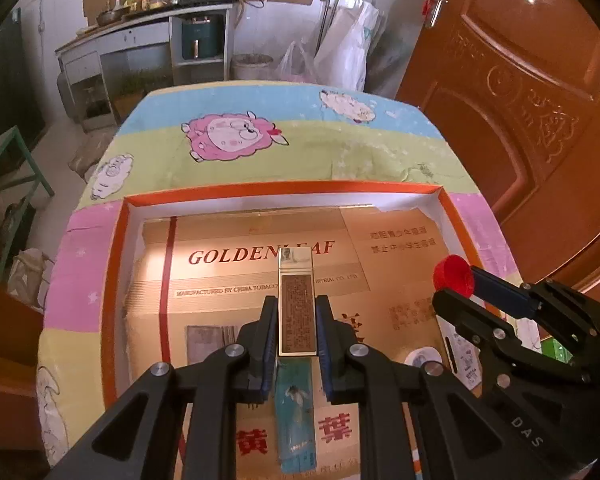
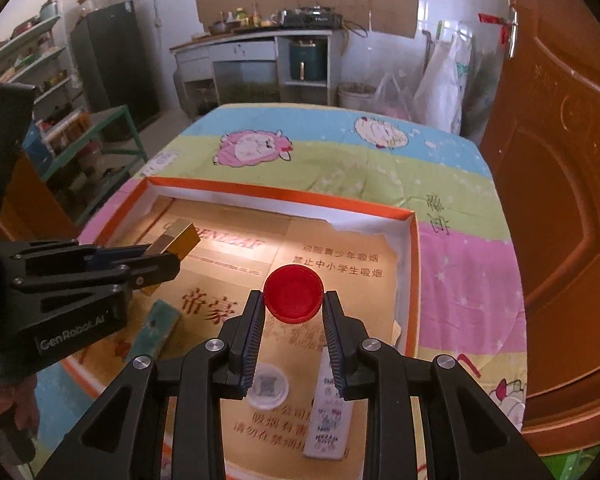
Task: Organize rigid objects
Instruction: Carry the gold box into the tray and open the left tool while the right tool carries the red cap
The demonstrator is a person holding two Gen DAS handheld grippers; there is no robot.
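The left claw (image 1: 296, 322) is clenched on a slim gold rectangular box with a brown printed panel (image 1: 296, 304), its blue ribbed pads pressing on the two long sides, so that the box stands out forward between the fingers above the tray. The right claw (image 2: 294, 308) is clenched on a round red plastic bottle cap (image 2: 294, 294), gripped by its ribbed edge near the fingertips and held over the tray's right half.

Under both lies a shallow orange-rimmed cardboard tray with white inner walls (image 1: 284, 189), lined with flattened tan carton printed in red letters. The tray rests on a worktop covered by a pastel striped cloth with cartoon sheep (image 1: 236, 136).

On the lining, below the left claw, lies a flat teal rectangular packet (image 1: 296, 416). Below the right claw lie a round white disc with a printed code (image 2: 267, 390) and, just beside it at the tray's near right, a long white box with coloured print (image 2: 328, 420).

A brown panelled door (image 1: 516, 120) stands to the right of the worktop.
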